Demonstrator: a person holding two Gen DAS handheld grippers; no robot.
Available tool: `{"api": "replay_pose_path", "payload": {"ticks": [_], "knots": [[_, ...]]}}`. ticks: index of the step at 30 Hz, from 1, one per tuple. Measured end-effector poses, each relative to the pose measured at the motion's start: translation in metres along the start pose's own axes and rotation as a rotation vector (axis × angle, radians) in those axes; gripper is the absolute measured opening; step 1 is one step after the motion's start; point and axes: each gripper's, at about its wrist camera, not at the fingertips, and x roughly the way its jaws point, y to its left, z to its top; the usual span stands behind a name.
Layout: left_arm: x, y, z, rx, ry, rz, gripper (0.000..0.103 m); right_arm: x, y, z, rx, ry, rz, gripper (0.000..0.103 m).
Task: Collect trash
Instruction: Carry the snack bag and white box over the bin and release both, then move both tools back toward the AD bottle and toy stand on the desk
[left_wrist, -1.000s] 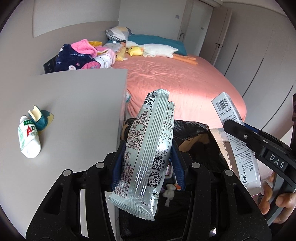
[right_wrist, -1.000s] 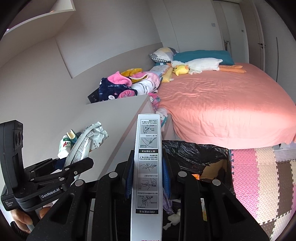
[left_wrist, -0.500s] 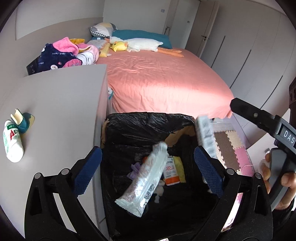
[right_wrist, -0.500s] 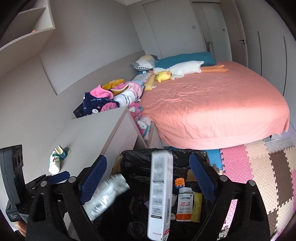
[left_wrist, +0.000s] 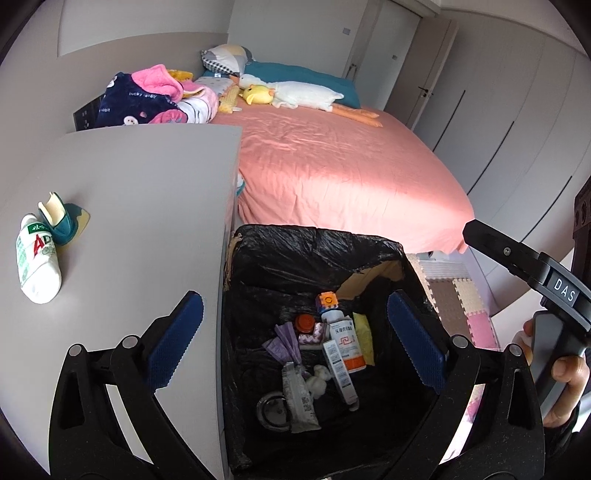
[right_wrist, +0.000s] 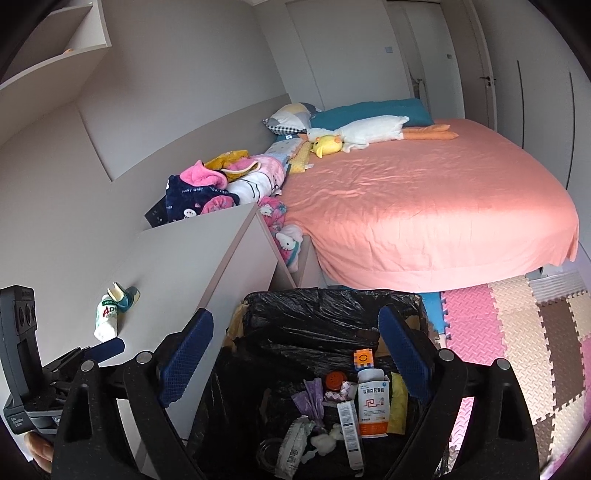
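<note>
Left gripper wide apart, holding nothing, above the black bin, right gripper wide apart, holding nothing, above it too

Soft daylight, sharp focus, fisheye-bent edges

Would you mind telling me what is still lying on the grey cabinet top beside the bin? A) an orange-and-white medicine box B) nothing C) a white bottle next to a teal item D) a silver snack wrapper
C: the white bottle lies on the grey cabinet top beside a teal item; the silver wrapper and the medicine box are inside the bin.
</note>
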Motion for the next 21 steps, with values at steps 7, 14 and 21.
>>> {"api": "replay_pose_path", "payload": {"ticks": [7, 14, 21], "knots": [[-0.003, 0.016, -0.003, -0.02, -0.004, 0.022, 0.097, 0.011, 0.014, -0.003, -0.019, 0.017, 0.012, 0.091], [-0.006, 0.039, -0.004, -0.045, -0.009, 0.068, 0.097, 0.025, 0.033, -0.004, -0.039, 0.032, 0.036, 0.091], [-0.011, 0.061, -0.004, -0.074, -0.019, 0.107, 0.097, 0.041, 0.054, -0.004, -0.064, 0.054, 0.062, 0.091]]}}
